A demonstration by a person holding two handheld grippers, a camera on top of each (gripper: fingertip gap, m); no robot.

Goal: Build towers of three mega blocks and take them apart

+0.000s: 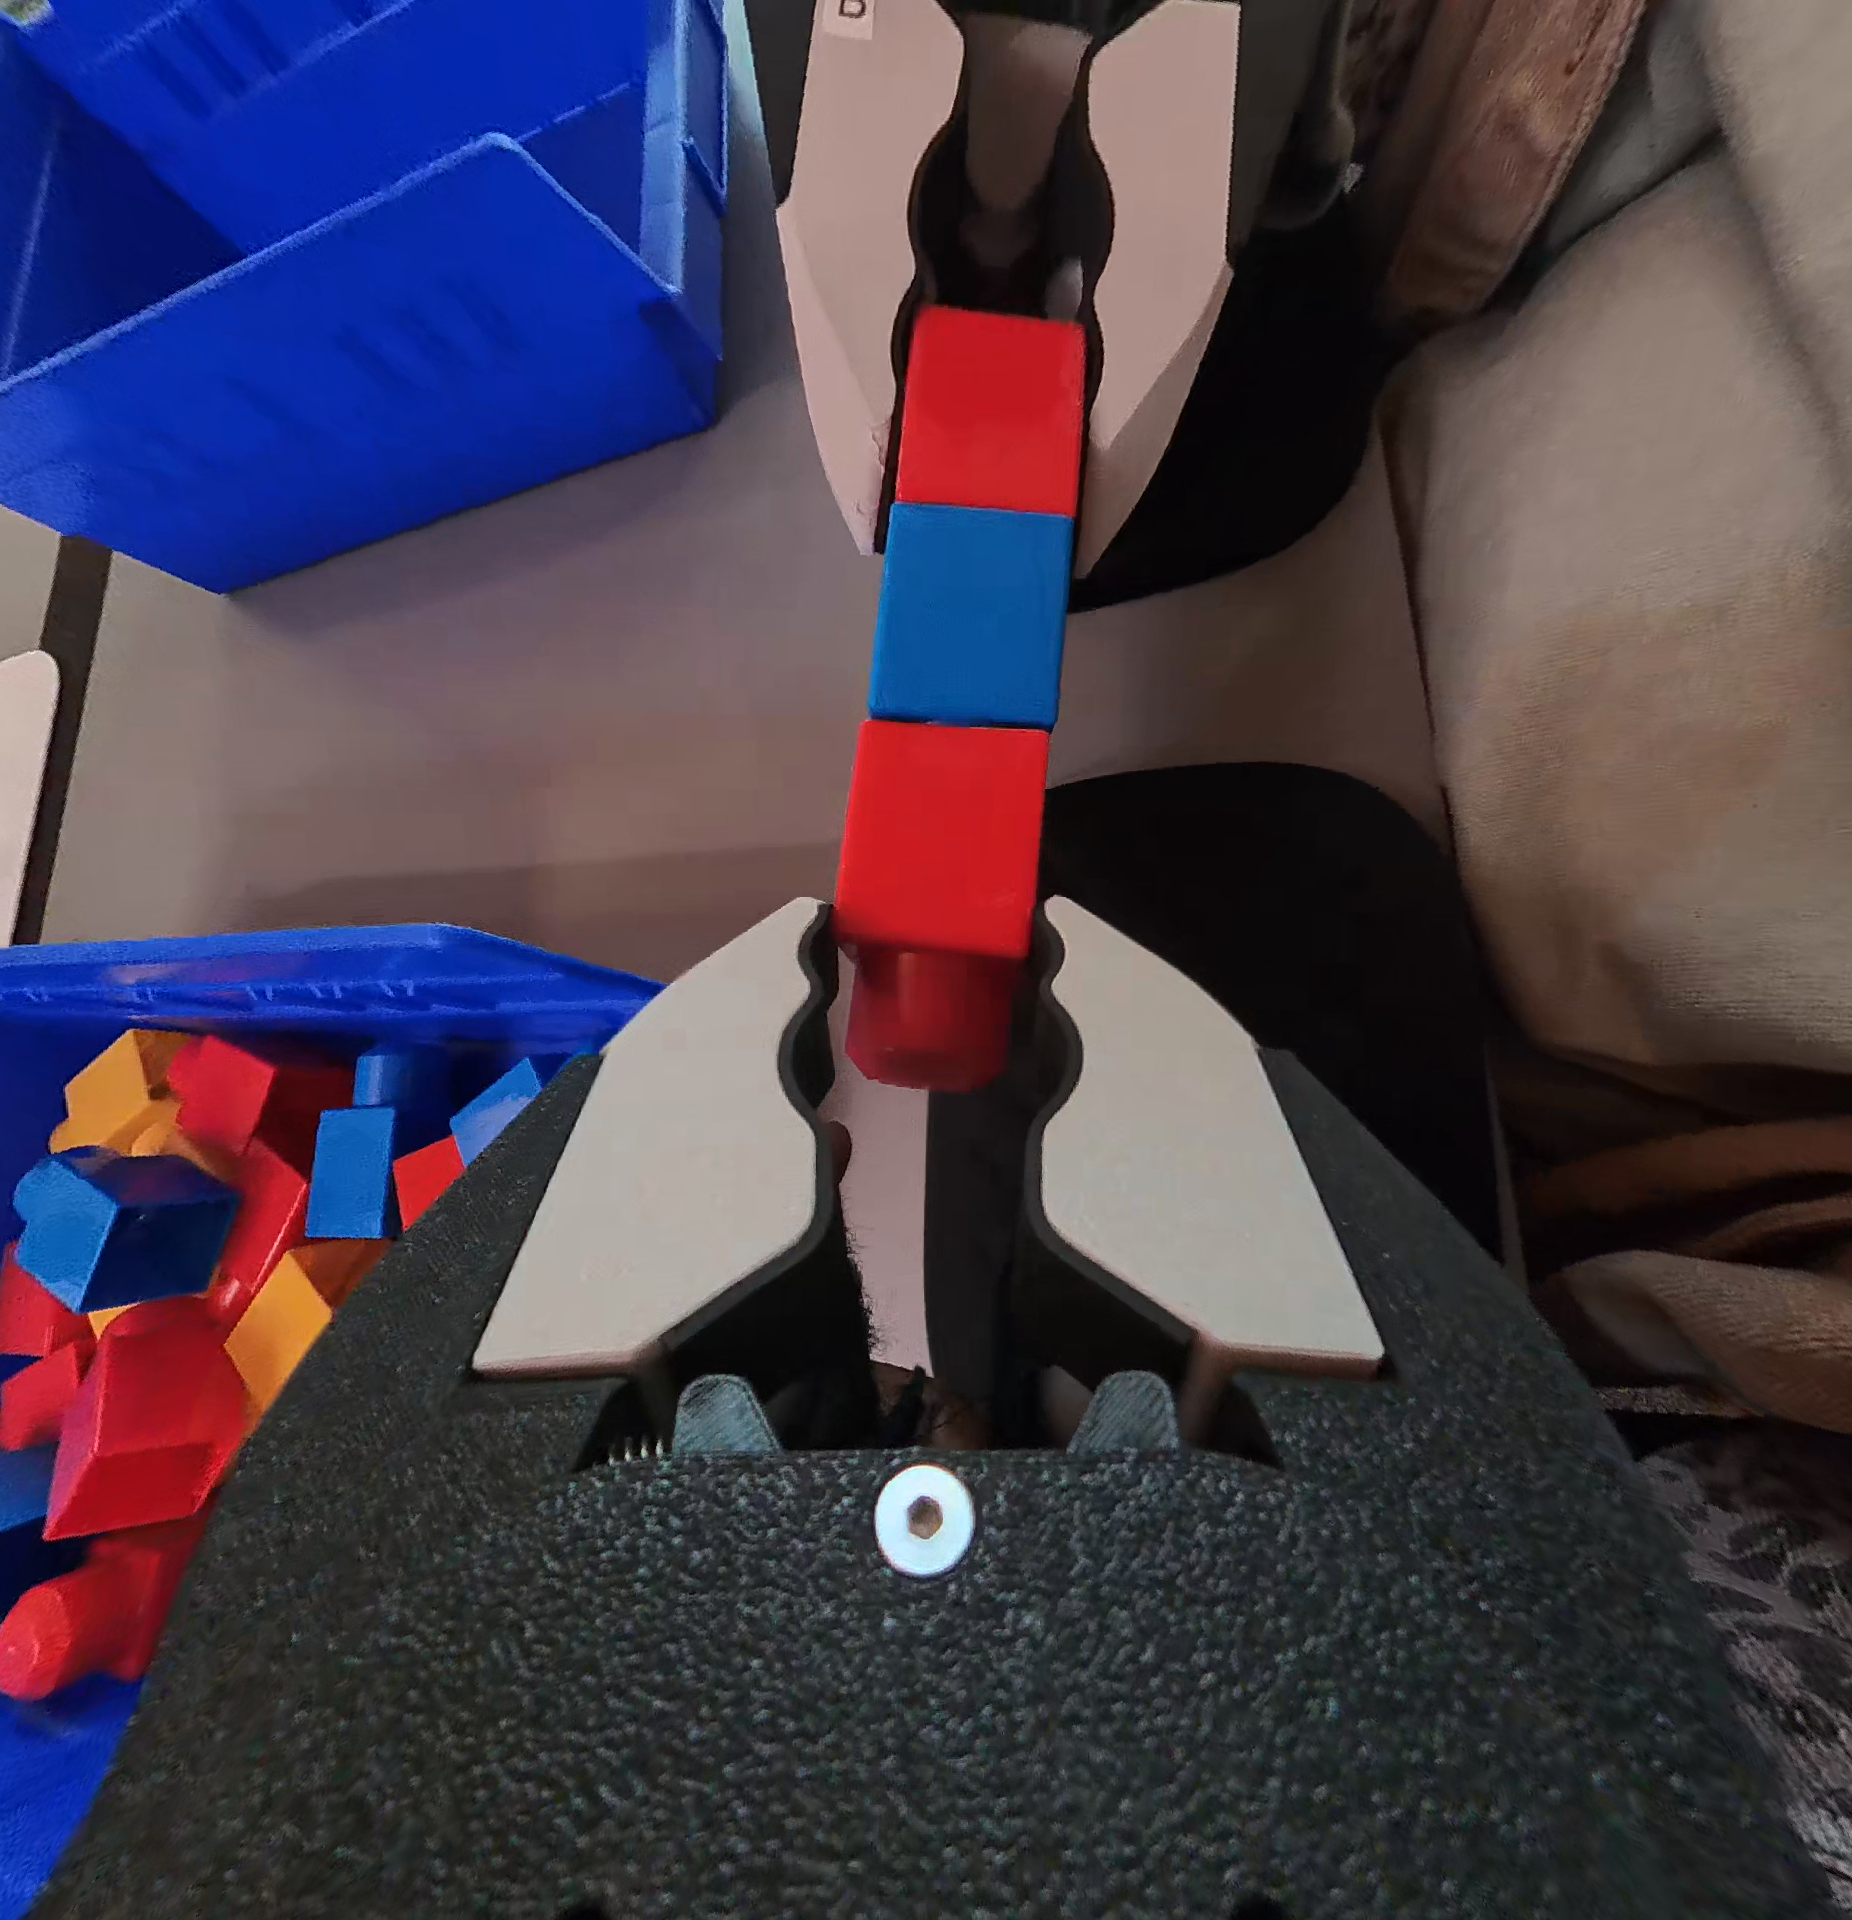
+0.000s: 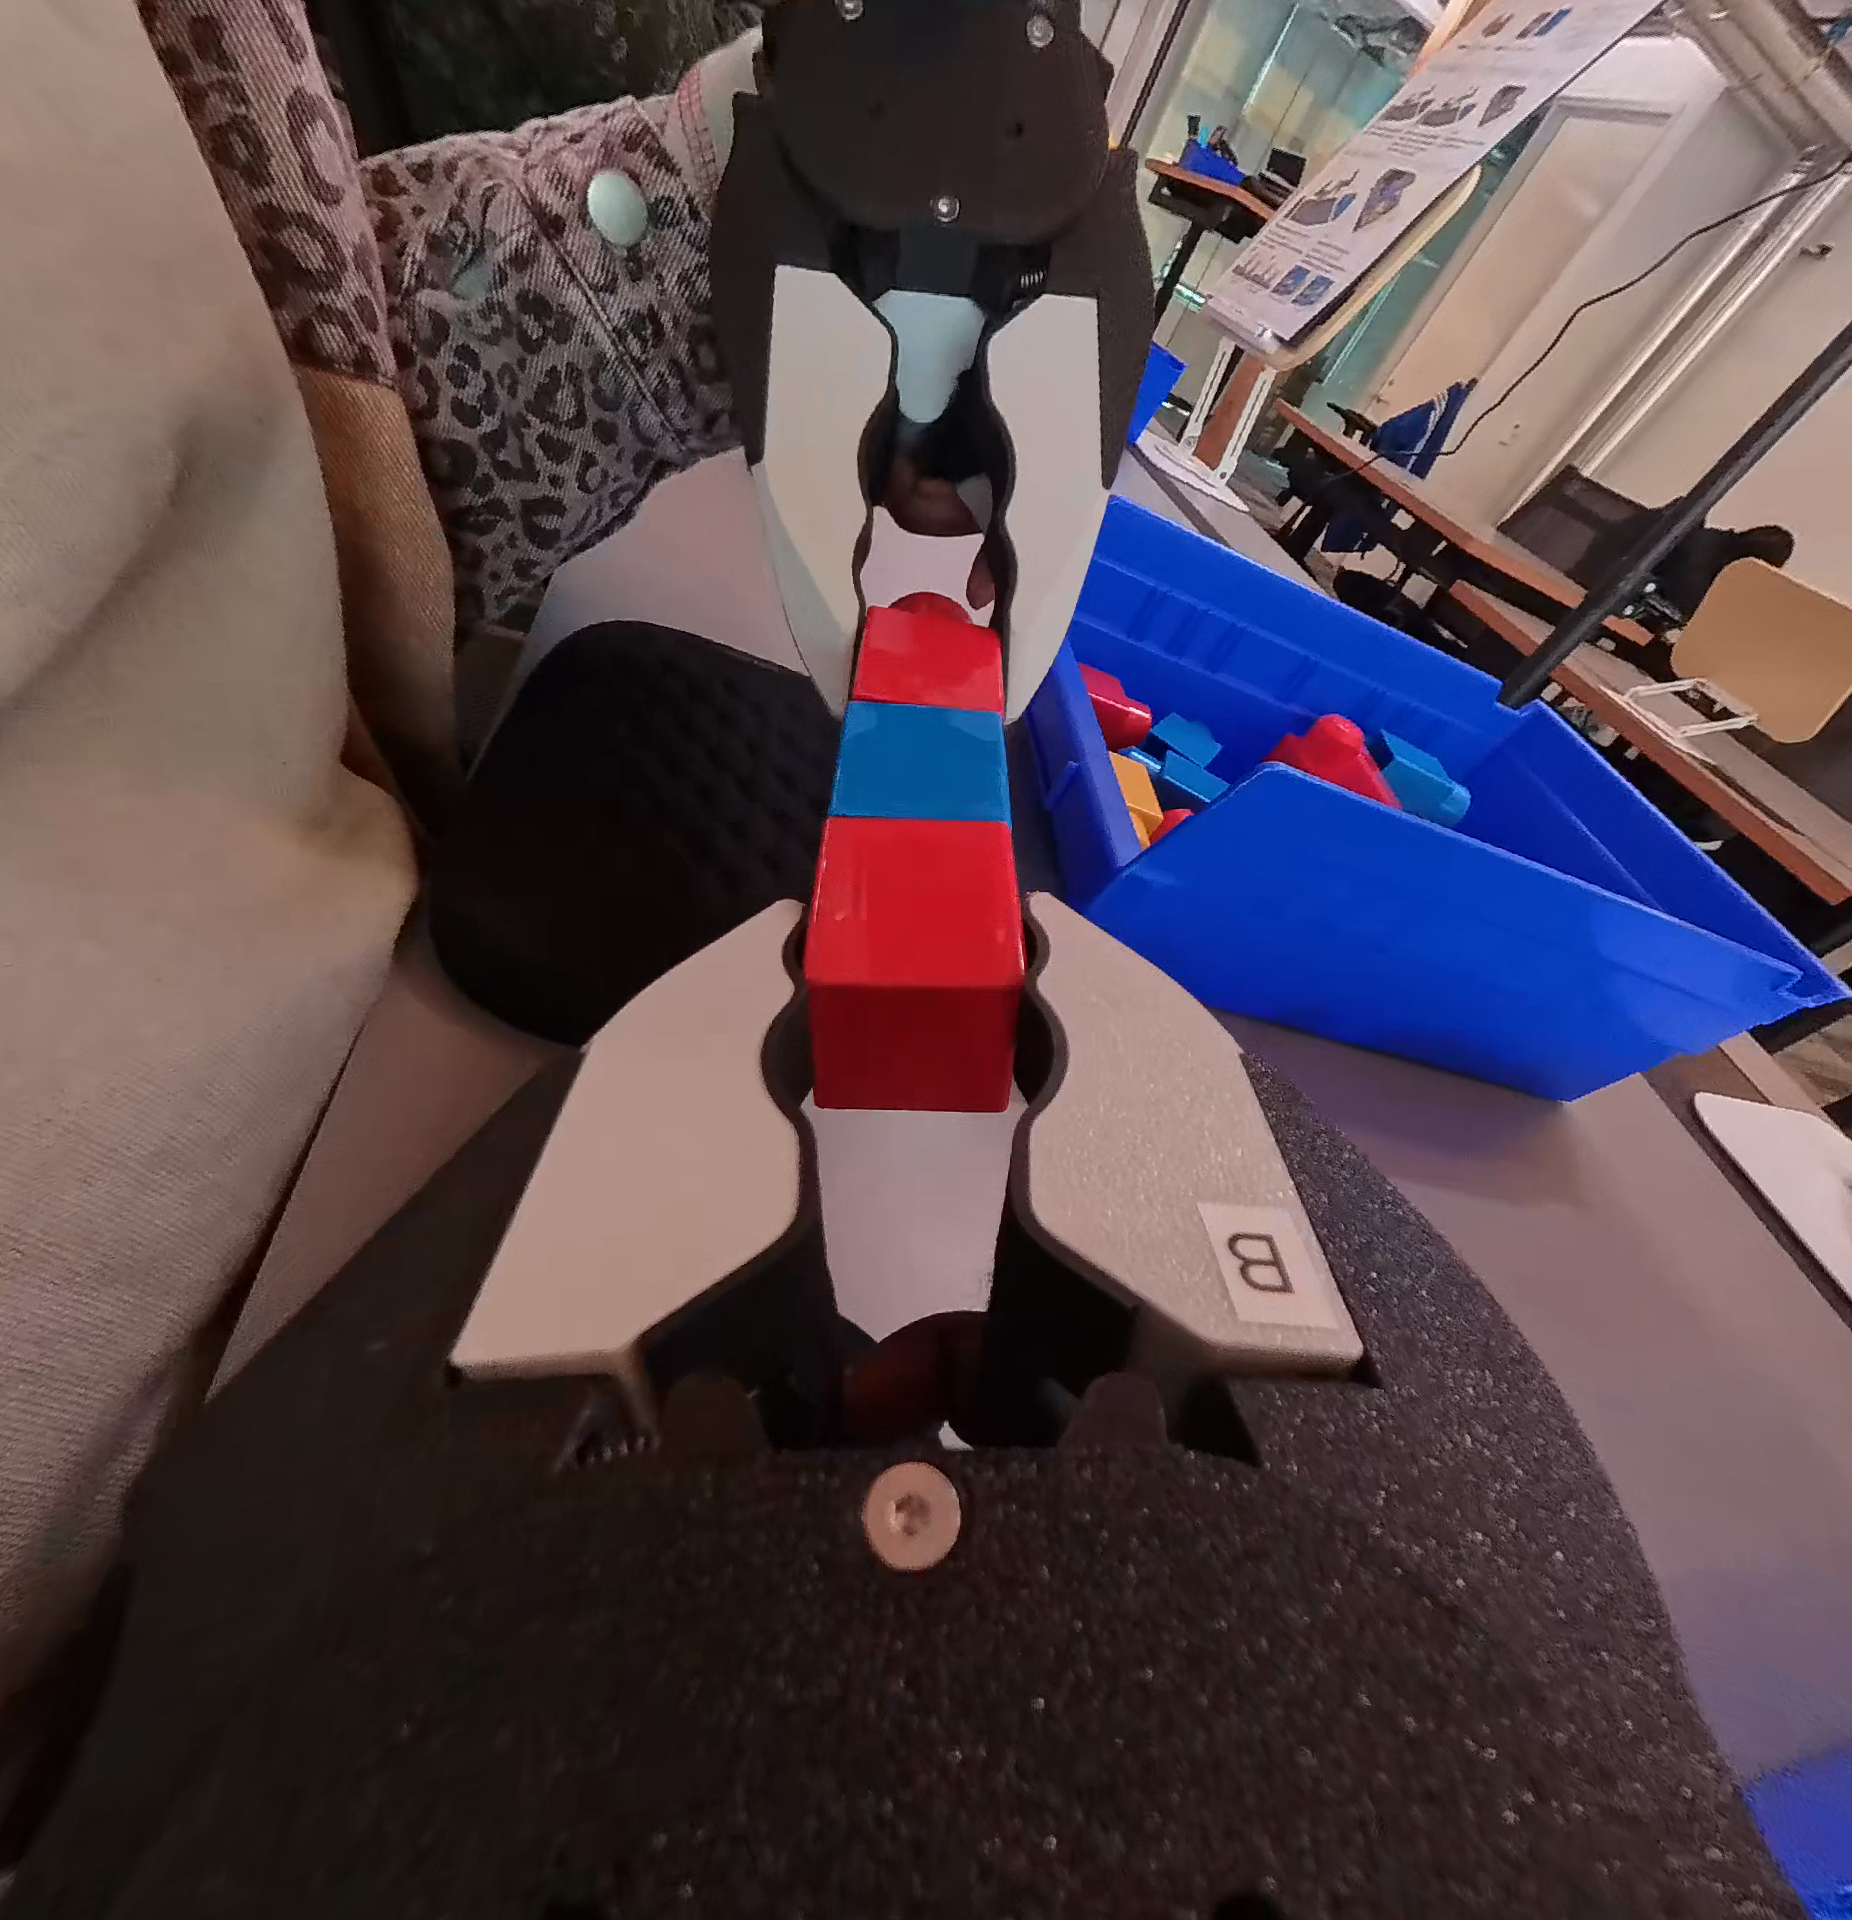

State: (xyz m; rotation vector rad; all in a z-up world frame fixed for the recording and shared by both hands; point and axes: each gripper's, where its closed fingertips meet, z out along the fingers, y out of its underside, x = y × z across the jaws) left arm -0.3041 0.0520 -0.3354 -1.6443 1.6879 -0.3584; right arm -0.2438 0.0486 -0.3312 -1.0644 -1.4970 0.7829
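Note:
A tower of three mega blocks, red, blue and red, is held level in the air between my two grippers. My left gripper is shut on the red end block, whose stud points back between the fingers. My right gripper faces it and is shut on the other red end block. In the right wrist view my right gripper grips the near red block. The blue block sits in the middle, and my left gripper grips the far red block.
A blue bin with several loose red, blue and orange blocks stands at lower left, and another blue bin behind it. Both rest on a grey table. A person's beige clothing and a black cushioned part are on the right.

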